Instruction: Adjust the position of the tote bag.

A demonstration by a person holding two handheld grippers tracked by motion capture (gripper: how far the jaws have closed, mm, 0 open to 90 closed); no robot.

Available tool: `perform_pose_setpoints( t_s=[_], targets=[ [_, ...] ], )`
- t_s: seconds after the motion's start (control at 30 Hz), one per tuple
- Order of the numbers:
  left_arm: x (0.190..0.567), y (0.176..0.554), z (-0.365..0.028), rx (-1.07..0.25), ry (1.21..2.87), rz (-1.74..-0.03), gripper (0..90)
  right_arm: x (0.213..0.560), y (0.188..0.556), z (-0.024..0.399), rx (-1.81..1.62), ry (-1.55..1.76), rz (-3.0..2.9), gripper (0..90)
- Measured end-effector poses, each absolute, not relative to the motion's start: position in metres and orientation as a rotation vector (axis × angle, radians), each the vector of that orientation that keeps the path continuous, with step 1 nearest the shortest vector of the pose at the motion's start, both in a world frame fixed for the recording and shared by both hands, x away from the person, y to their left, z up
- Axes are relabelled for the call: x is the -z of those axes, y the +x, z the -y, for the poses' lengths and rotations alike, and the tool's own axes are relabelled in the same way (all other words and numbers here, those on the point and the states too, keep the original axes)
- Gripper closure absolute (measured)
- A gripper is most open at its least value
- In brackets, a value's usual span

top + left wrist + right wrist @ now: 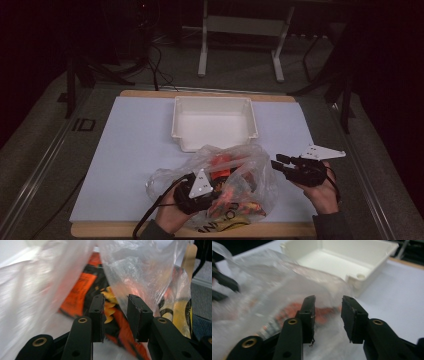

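Note:
A clear plastic bag (250,172) lies near the table's front edge, with orange, black and yellow snack packets (235,197) inside it. My left gripper (216,191) is at the bag's left side with its jaws pushed into the plastic. In the left gripper view its jaws (115,312) stand apart, a fold of the bag (140,275) hangs just beyond them and an orange packet (80,293) lies behind. My right gripper (278,162) is at the bag's right edge, open. Its view shows the gap (328,315) empty, with the bag (274,287) just past the tips.
A white rectangular tray (215,100) (362,277) stands empty behind the bag at the table's middle. The white sheet (130,150) covers a wooden board. Metal stand legs (202,55) and cables are on the floor beyond the table.

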State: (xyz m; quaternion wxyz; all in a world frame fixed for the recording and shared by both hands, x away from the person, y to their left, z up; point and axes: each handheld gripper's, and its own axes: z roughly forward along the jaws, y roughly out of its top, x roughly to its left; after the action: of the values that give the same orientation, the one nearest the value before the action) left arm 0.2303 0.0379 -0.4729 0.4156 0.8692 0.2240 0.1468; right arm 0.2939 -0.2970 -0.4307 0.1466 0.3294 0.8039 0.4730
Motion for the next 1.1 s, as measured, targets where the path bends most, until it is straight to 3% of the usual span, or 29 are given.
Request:
perform_pose_setpoints(
  t_s=[0.43, 0.9, 1.1],
  targets=[
    [0.479, 0.226, -0.013, -0.343, 2.213, -0.496, 67.2, 0.404, 0.278, 0.262, -1.491, 0.769, -2.334, 66.8],
    [0.483, 0.225, -0.016, -0.33, 2.203, -0.52, 65.5, 0.436, 0.282, 0.205, -1.442, 0.705, -2.529, 57.2],
    [0.487, 0.22, -0.025, -0.32, 2.216, -0.535, 59.8, 0.455, 0.286, 0.2, -1.328, 0.713, -2.594, 55.4]
  ],
)
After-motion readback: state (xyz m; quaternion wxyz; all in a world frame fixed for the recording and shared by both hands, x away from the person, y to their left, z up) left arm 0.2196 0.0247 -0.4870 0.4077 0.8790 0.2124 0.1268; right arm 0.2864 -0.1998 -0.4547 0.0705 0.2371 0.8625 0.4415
